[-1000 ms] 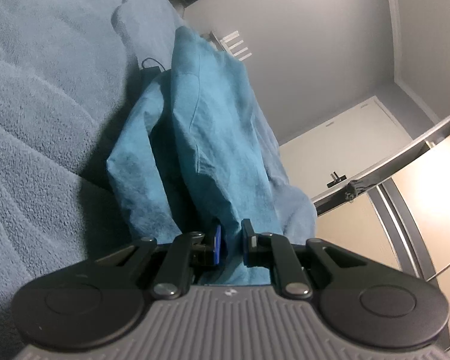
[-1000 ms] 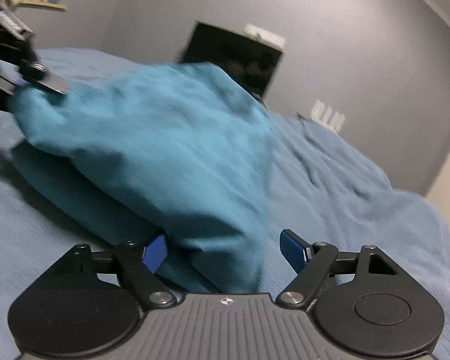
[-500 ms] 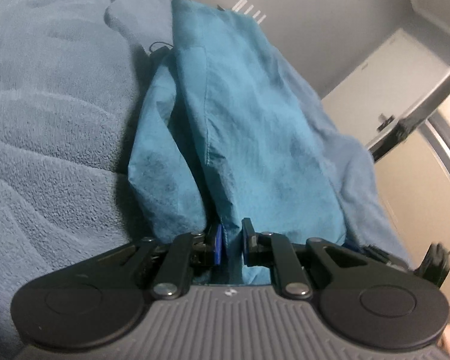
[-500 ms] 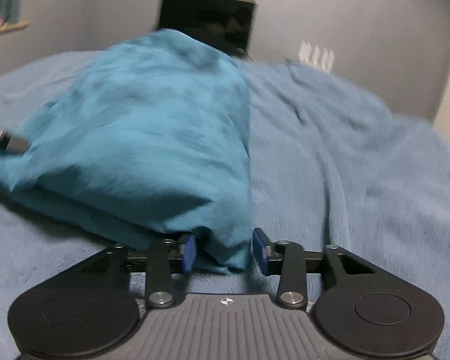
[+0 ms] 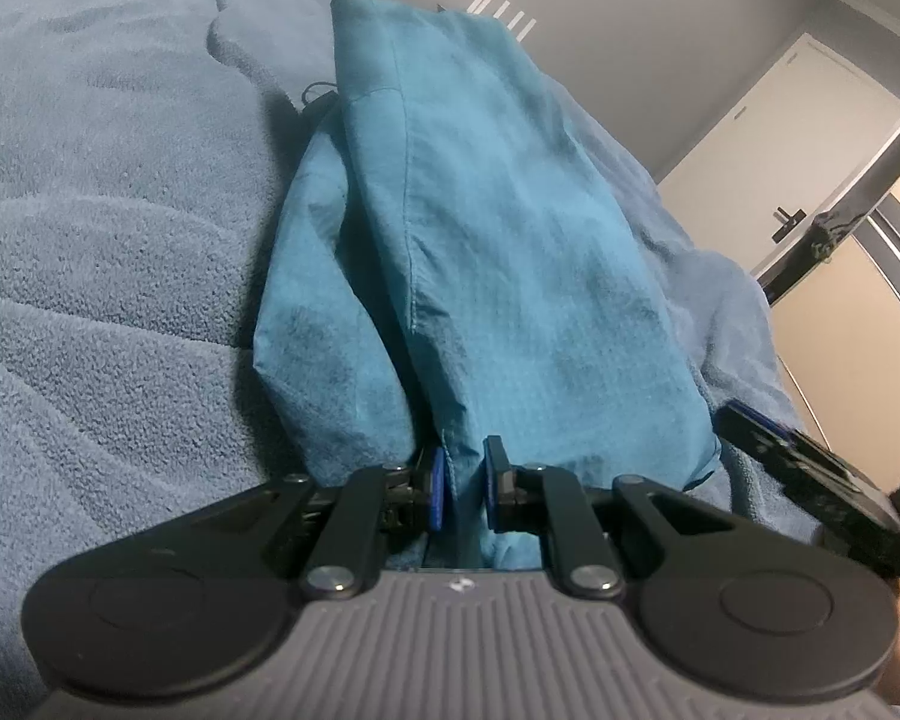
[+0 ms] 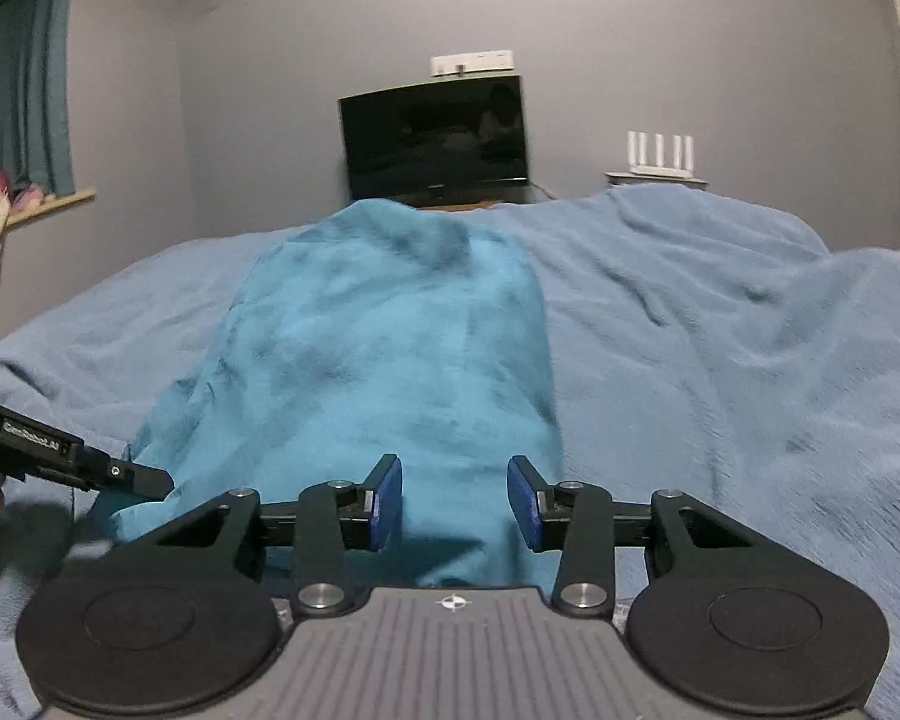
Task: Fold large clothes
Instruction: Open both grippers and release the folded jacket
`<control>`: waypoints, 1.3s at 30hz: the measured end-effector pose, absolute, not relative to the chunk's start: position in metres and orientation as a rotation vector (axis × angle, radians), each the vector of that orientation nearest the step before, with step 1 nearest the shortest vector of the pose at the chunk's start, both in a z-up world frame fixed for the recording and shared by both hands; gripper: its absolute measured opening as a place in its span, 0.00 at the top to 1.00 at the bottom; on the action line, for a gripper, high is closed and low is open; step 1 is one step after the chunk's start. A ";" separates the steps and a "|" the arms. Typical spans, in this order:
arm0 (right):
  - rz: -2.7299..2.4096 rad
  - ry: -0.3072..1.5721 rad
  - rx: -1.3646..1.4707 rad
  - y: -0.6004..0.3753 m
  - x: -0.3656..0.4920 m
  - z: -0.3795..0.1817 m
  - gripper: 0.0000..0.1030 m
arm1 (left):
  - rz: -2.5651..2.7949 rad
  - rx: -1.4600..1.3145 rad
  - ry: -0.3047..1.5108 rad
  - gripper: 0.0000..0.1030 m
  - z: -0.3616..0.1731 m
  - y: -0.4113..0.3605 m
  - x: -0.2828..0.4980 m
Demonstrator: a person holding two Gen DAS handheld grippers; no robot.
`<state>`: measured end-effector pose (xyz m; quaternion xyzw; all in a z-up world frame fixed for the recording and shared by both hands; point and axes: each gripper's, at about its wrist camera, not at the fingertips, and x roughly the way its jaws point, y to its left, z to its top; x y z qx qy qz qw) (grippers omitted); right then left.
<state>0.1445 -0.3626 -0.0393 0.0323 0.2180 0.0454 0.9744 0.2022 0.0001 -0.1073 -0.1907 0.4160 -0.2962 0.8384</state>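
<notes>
- The teal garment is lying in a lifted, draped heap on the blue blanket covering the bed.
- The left gripper is pinching the garment's near edge, pads nearly together on the cloth.
- The right gripper has just been closing; its jaws are standing partly apart with the garment's edge between them, and whether the pads are pressing the cloth cannot be told.
- A dark television is standing against the far wall.

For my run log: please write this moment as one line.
left gripper: shut on teal cloth garment | right gripper: closing around garment edge | surface: blue fleece blanket
</notes>
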 end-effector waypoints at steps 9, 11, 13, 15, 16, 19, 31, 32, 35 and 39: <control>-0.056 0.558 0.026 -0.374 0.168 -0.061 0.58 | -0.600 -0.307 0.859 0.87 -0.104 -0.004 0.199; -0.057 0.548 0.051 -0.376 0.166 -0.059 0.58 | -0.581 -0.289 0.826 0.86 -0.097 -0.004 0.196; -0.039 0.510 0.073 -0.375 0.161 -0.052 0.58 | -0.528 -0.264 0.757 0.77 -0.083 0.001 0.189; 0.005 0.458 0.059 -0.368 0.157 -0.044 0.58 | -0.491 -0.243 0.656 0.56 -0.063 0.004 0.182; 0.025 0.432 0.040 -0.363 0.156 -0.039 0.58 | -0.490 -0.232 0.597 0.50 -0.052 0.001 0.179; 0.086 0.389 -0.024 -0.348 0.162 -0.032 0.58 | -0.541 -0.146 0.506 0.36 -0.029 -0.030 0.185; 0.317 0.422 -0.102 -0.323 0.224 -0.054 0.63 | -0.308 0.260 0.560 0.21 -0.062 -0.148 0.346; 0.327 0.426 -0.085 -0.324 0.227 -0.055 0.63 | -0.275 0.248 0.564 0.12 -0.064 -0.145 0.358; 0.350 0.430 -0.039 -0.329 0.232 -0.055 0.63 | -0.211 0.148 0.621 0.06 -0.069 -0.132 0.395; 0.364 0.430 -0.001 -0.332 0.233 -0.051 0.62 | -0.052 0.052 0.658 0.06 -0.070 -0.118 0.422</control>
